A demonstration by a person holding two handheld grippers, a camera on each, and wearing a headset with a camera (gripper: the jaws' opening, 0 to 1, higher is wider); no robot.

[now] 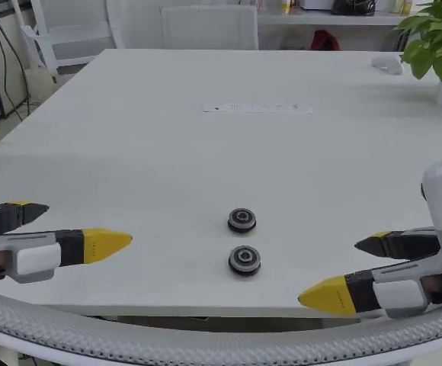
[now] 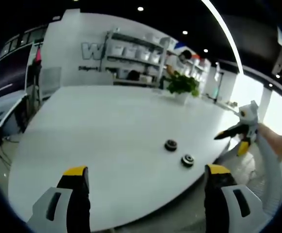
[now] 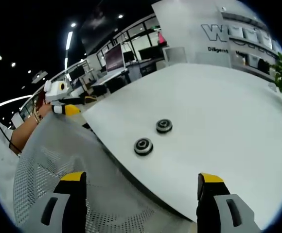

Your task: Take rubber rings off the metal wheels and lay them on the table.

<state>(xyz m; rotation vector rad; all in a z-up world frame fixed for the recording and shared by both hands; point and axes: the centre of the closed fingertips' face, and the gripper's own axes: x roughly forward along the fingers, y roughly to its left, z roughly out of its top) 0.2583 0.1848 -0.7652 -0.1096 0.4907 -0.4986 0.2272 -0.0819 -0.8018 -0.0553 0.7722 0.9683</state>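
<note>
a grey mesh chair back (image 1: 206, 335) curves just under the camera. past it, the left tool (image 1: 88, 223) and the right tool (image 1: 329, 272) hang over the near edge of the white worktop (image 1: 206, 152). both are wide open and hold nothing. their yellow tips point in at each other.

two metal wheels sit between the tools, close together but apart. the near wheel (image 1: 245, 260) looks the easy one to start with. the far wheel (image 1: 241, 220) lies just behind it. each has a dark rubber ring (image 1: 232, 261) on it.

i think one tool should come down and hold the near wheel steady. the other should pinch just the ring's edge and peel it off slowly, so the wheel does not roll away.
</note>
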